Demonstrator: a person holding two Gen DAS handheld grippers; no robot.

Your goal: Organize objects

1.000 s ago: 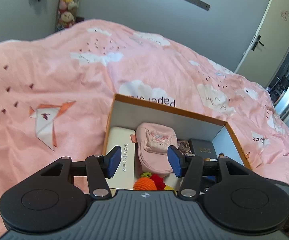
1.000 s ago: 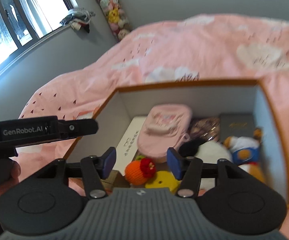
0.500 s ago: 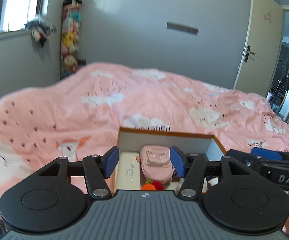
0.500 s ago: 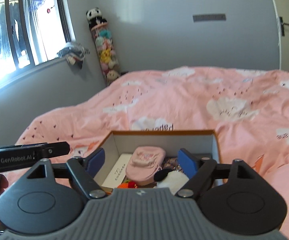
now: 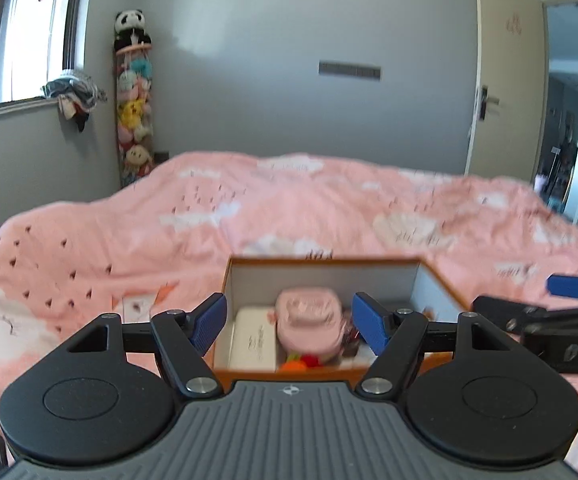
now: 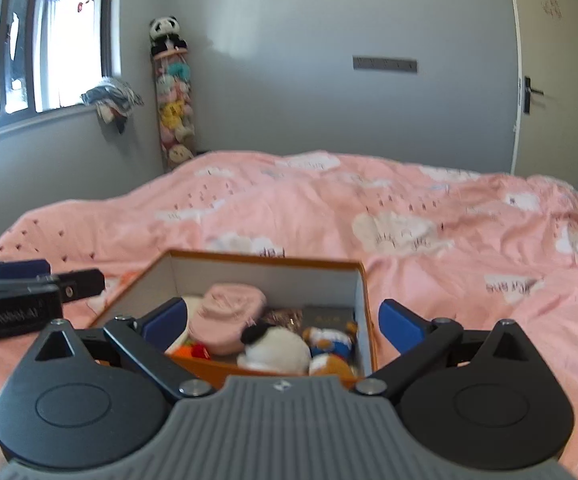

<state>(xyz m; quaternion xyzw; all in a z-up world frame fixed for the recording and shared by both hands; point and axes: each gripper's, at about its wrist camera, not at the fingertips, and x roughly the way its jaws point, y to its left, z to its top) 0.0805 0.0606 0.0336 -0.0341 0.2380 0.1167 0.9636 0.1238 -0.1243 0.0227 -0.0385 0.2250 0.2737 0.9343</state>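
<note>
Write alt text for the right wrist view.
An orange-edged box on a pink cloud-print duvet holds a pink pouch and plush toys. The right hand-held gripper, empty, is opening before it.

the left tongs (image 5: 289,322) point forward and a little downward, their jaws opening wide with nothing pressed between the blue pads. the right tongs (image 6: 283,322) sit just beside them at the same slight downward tilt, jaws likewise opening and gripping nothing, each showing at the edge of the other's view.
</note>
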